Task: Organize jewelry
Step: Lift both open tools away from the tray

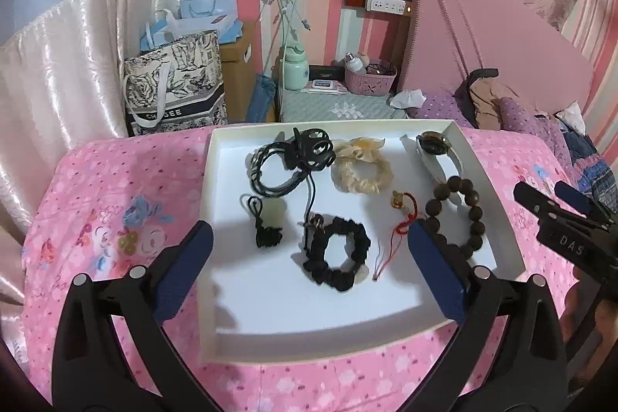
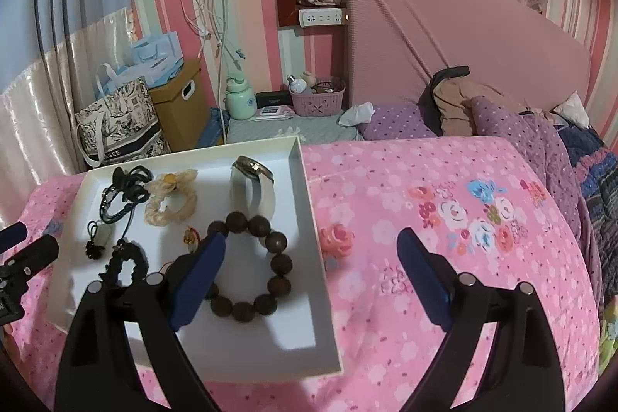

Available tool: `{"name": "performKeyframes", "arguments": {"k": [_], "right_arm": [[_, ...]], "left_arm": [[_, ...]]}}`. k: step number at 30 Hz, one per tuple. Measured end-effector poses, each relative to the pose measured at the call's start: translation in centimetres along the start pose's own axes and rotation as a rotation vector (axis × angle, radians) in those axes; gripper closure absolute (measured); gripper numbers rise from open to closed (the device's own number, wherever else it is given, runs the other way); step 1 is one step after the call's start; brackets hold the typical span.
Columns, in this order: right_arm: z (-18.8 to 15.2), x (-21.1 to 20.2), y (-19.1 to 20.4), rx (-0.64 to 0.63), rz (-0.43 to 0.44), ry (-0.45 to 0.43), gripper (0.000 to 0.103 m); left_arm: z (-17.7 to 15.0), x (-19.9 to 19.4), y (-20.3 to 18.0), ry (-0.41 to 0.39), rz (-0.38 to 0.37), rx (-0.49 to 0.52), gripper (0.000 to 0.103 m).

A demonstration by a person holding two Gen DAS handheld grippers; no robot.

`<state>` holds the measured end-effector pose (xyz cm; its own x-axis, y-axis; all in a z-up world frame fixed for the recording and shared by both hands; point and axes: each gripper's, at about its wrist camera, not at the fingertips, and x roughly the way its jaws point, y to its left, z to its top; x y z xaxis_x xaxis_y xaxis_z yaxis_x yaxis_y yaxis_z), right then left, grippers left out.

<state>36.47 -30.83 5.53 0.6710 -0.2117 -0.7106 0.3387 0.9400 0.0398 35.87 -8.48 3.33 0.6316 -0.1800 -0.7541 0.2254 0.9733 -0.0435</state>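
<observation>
A white tray lies on the pink flowered bed cover. It holds a black hair claw on a black cord bracelet, a cream scrunchie, a watch, a dark wooden bead bracelet, a red-string charm, a black scrunchie and a pale pendant on black cord. My left gripper hangs open above the tray, nothing between its blue pads. My right gripper is open too, over the tray's right wall, its left finger above the bead bracelet.
The bed cover stretches to the right of the tray. Purple pillows and clothes lie at the headboard. Beyond the bed stand a nightstand with a green bottle, a pink basket and shopping bags.
</observation>
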Motion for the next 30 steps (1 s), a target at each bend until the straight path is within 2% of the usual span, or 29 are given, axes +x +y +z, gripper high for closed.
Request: {"name": "performKeyframes", "arguments": {"k": [4,6,10,16,21,24,30], "right_arm": [[-0.8,-2.3,0.0,-0.002,-0.001,-0.014,0.012],[-1.4,-3.4,0.0,-0.023,-0.008,-0.015,0.012],[-3.5,-6.1,0.1,-0.066,-0.046,-0.027,0.012],[-8.4,-8.7,-0.2,-0.087,-0.027,0.002,0.012],[-12.1,-10.9,-0.5,-0.112,-0.032,-0.001,0.012],[-14.6,-12.5,-0.8,-0.108,-0.020,-0.015,0.012],[-20.6,-13.9,-1.3,-0.100,-0.031,-0.029,0.012]], "left_arm": [[-1.1,-1.6,-0.1,0.012,0.073,0.058,0.003],[-1.7,-2.9,0.4,0.005,0.090,0.054,0.003],[-3.7,-5.8,1.7,0.014,0.055,0.015,0.003],[-9.0,-9.5,2.5,-0.019,0.079,0.035,0.003],[-12.9,-11.2,3.1,-0.006,0.071,0.043,0.003],[-15.6,-12.2,3.4,0.002,0.040,0.027,0.003],[-20.5,-12.9,3.2,0.008,0.021,0.019,0.003]]}}
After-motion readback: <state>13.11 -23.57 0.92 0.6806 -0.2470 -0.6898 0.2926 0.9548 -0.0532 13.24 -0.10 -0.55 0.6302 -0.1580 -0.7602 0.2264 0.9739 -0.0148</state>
